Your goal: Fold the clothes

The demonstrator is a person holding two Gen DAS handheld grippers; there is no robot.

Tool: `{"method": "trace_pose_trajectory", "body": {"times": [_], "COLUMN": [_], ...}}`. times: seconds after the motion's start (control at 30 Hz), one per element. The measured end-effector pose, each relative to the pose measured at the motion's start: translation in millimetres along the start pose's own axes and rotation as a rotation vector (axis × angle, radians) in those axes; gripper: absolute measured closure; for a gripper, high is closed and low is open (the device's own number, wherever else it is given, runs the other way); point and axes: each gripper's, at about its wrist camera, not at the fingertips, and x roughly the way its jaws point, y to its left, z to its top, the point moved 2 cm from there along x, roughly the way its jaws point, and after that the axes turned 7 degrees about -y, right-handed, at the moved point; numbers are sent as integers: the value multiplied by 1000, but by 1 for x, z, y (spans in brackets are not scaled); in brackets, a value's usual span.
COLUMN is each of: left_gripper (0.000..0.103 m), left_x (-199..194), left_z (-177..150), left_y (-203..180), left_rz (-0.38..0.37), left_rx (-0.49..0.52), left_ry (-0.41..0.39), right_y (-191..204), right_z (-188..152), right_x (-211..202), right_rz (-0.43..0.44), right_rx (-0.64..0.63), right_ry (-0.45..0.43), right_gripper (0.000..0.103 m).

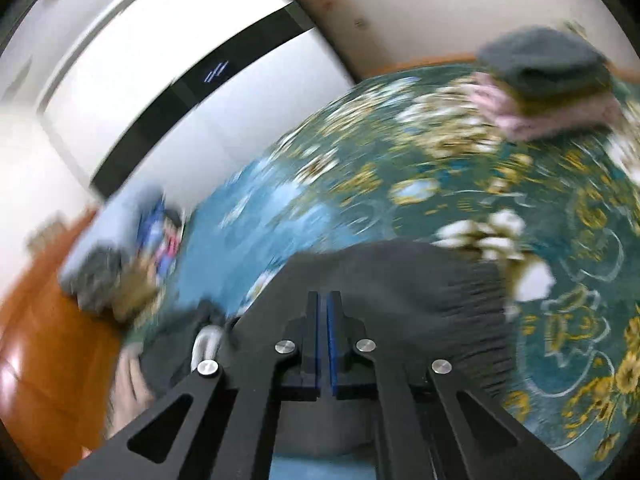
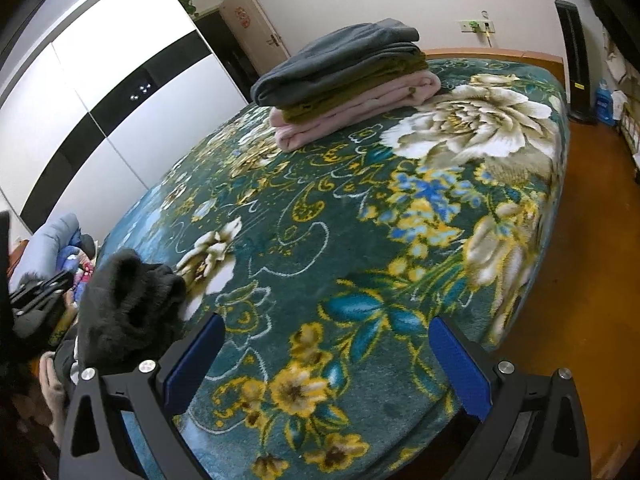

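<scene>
A black fleecy garment (image 2: pixel 128 300) lies bunched at the near left edge of the bed; in the blurred left wrist view it (image 1: pixel 400 280) spreads just past the fingers. My left gripper (image 1: pixel 323 300) is shut on the edge of this garment. My right gripper (image 2: pixel 328 340) is open and empty, low over the floral blanket (image 2: pixel 360 220). A folded stack (image 2: pixel 344 76) of grey, olive and pink clothes sits at the far side of the bed, also in the left wrist view (image 1: pixel 548 80).
A pile of unfolded clothes (image 1: pixel 120 248) lies at the bed's left corner. A white and black wardrobe (image 2: pixel 100 92) stands along the left. Orange floor (image 2: pixel 580 260) runs along the right side, with a black tower heater (image 2: pixel 576 60) at the back.
</scene>
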Motion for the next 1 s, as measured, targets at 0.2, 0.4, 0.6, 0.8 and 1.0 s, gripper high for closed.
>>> {"method": "trace_pose_trajectory", "body": {"times": [0.2, 0.4, 0.6, 0.8, 1.0], "left_gripper": [100, 55, 40, 40, 60], "left_x": [2, -24, -35, -5, 6], "left_z": [-30, -10, 17, 20, 10], "left_y": [86, 20, -76, -127, -114], "left_rz": [-146, -324, -364, -150, 17], "left_rx": [-274, -175, 57, 203, 198], "left_ry": [83, 4, -51, 10, 7], "right_y": [-2, 18, 15, 10, 6], "right_z": [-2, -11, -10, -9, -8], "right_x": [3, 10, 2, 2, 3], "right_rz": [-16, 16, 3, 5, 18], "right_rx": [14, -26, -32, -18, -6], "right_ry": [7, 43, 17, 22, 20], "right_gripper": [0, 0, 0, 0, 0]}}
